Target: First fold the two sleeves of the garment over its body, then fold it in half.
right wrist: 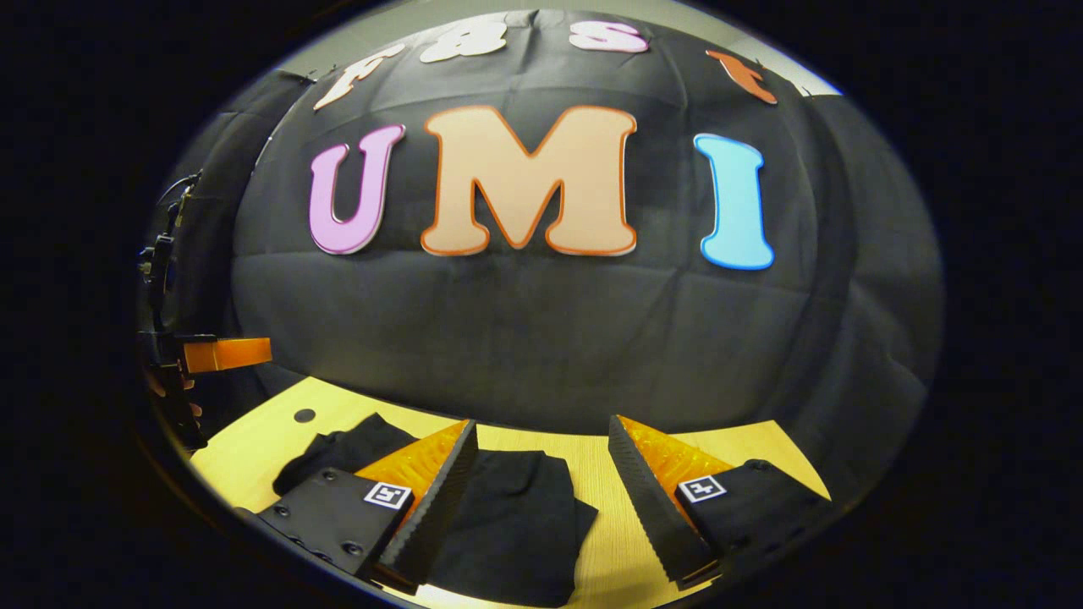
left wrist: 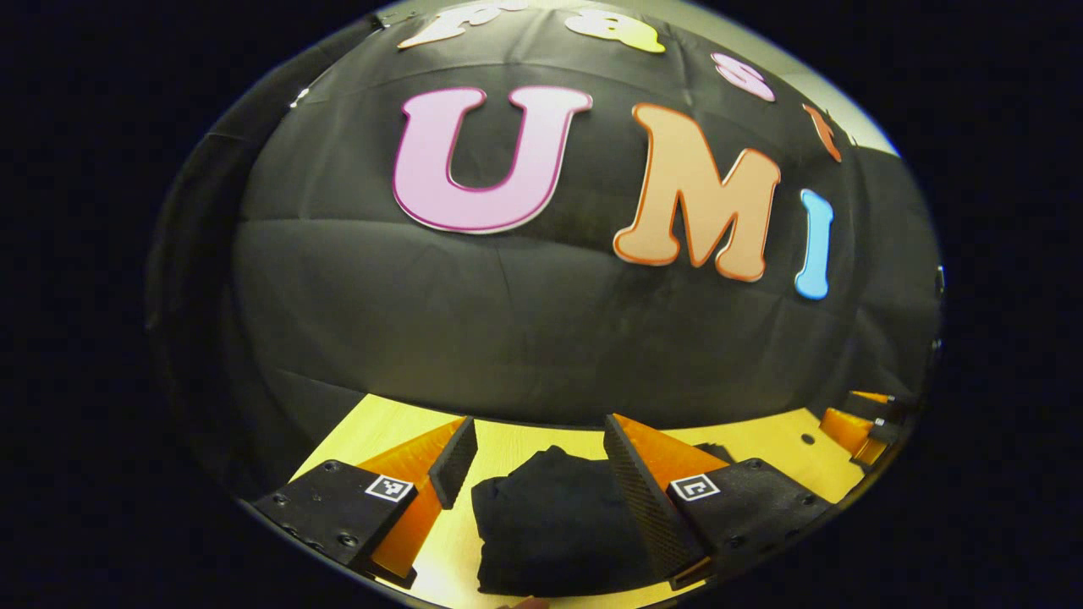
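Both of my claws hang open above a yellow wooden table [left wrist: 761,448], gripping nothing.

Seen from the left gripper view, my left claw [left wrist: 537,465] has its two fingers spread wide apart, one at each side of the lower picture. Between them and below, a black garment [left wrist: 550,524] lies on the table as a compact, lumpy bundle, its near edge reaching toward the bottom of the picture. Neither finger touches the cloth that I can tell. Far off at the right edge, my right claw [left wrist: 863,427] shows small above the table's corner, with a small round hole [left wrist: 808,439] in the tabletop just beside it.

Seen from the right gripper view, my right claw [right wrist: 541,469] is likewise parted, fingers wide apart and clear of each other. The black garment [right wrist: 516,524] lies flat on the table [right wrist: 609,516] beneath, mostly behind and beside the left-hand finger, with part of it reaching out toward the left. Bare wood shows between the cloth and the right-hand finger. At the far left edge my left claw [right wrist: 224,353] floats above the table, well apart from the garment, with a hand [right wrist: 165,393] behind it. A round hole [right wrist: 305,415] sits in the tabletop below it.
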Demonstrator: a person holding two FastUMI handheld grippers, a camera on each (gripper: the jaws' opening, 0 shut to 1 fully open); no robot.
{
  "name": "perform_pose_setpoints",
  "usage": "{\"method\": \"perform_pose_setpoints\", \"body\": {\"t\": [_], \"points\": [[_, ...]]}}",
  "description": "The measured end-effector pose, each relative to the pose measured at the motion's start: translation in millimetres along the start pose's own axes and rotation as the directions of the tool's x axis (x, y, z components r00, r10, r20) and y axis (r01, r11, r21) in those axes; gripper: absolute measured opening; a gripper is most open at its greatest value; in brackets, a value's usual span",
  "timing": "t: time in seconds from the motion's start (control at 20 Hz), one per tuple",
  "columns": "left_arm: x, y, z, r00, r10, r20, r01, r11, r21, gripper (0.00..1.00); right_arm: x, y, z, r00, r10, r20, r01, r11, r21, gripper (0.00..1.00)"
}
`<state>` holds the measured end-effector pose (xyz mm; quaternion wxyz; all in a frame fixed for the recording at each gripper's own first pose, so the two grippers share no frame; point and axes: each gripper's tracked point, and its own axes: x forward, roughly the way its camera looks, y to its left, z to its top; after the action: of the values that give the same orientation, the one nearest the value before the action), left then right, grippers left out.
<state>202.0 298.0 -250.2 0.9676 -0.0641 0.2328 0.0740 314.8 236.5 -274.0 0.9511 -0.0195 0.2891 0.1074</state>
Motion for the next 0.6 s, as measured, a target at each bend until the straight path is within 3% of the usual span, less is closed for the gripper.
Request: {"method": "perform_pose_setpoints", "body": {"t": [0.2,0.45,0.6], "points": [[-59,-3,38,0.988,-0.033,0.149,0.030,0.999,0.024,0.93,-62,12,27,0.996,-0.012,0.083,0.011,1.000,0.017,0.95],[-141,-20,52,0.970,-0.105,0.221,0.092,0.993,0.070,0.93,-156,17,40,0.983,-0.073,0.171,0.069,0.997,0.027,0.98],[-194,-16,47,0.969,-0.071,0.236,0.055,0.996,0.073,0.93,-217,18,40,0.970,-0.080,0.229,0.078,0.997,0.017,0.99]]}}
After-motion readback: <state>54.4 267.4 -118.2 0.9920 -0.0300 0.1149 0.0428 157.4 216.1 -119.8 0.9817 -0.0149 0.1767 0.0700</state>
